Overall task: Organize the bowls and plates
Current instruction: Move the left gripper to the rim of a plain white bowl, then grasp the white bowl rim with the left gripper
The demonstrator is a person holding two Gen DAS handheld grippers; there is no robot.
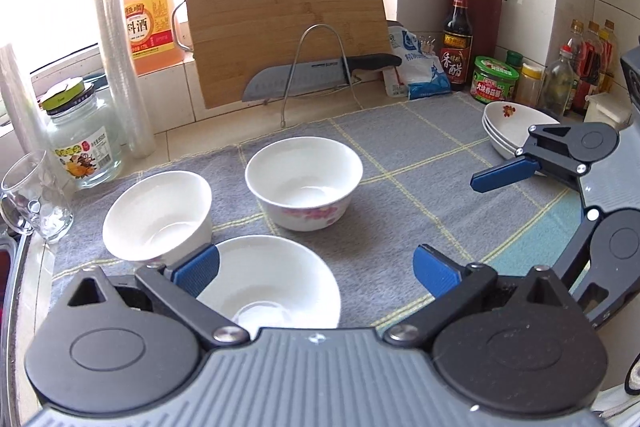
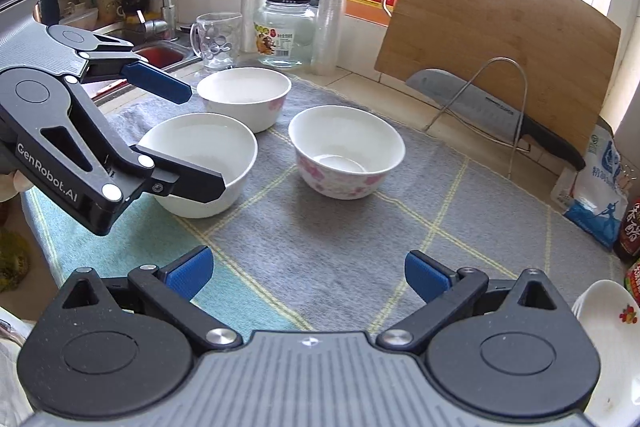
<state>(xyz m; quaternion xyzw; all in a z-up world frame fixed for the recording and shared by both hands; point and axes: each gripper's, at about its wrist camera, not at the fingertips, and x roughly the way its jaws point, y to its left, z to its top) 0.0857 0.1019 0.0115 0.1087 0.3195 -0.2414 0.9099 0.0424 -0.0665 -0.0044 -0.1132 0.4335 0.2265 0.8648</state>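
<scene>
**Two grippers, jaws wide, hover over bowls on a kitchen counter**

The left gripper [image 1: 316, 273] holds its jaws spread wide and grips nothing; its blue pads stand either side of the nearest bowl [image 1: 276, 279], which sits on the mat just below and between them, though whether a pad touches the rim is hard to tell from this angle. The right gripper [image 2: 306, 275] is likewise spread wide and empty, above bare grey checked mat [image 2: 340, 227]. Seen from the right wrist camera, the left gripper's fingers straddle that same bowl.

Two more white bowls stand upright on the mat: a plain-looking one at the left [image 1: 158, 217], close beside the nearest bowl, and a pink-flowered bowl [image 1: 304, 183] further back, apart from both. A short stack of white plates [image 1: 508, 131] with a red flower print rests at the mat's far right edge, behind the right gripper.

Along the back of the counter [image 1: 312, 111], a bamboo cutting board [image 1: 284, 23] leans on a wire stand with a knife [image 1: 316, 75] in front of it. A glass jar [image 1: 82, 143], a glass mug [image 1: 34, 195] and an orange cooking-wine jug [image 1: 146, 15] stand at the left.
</scene>
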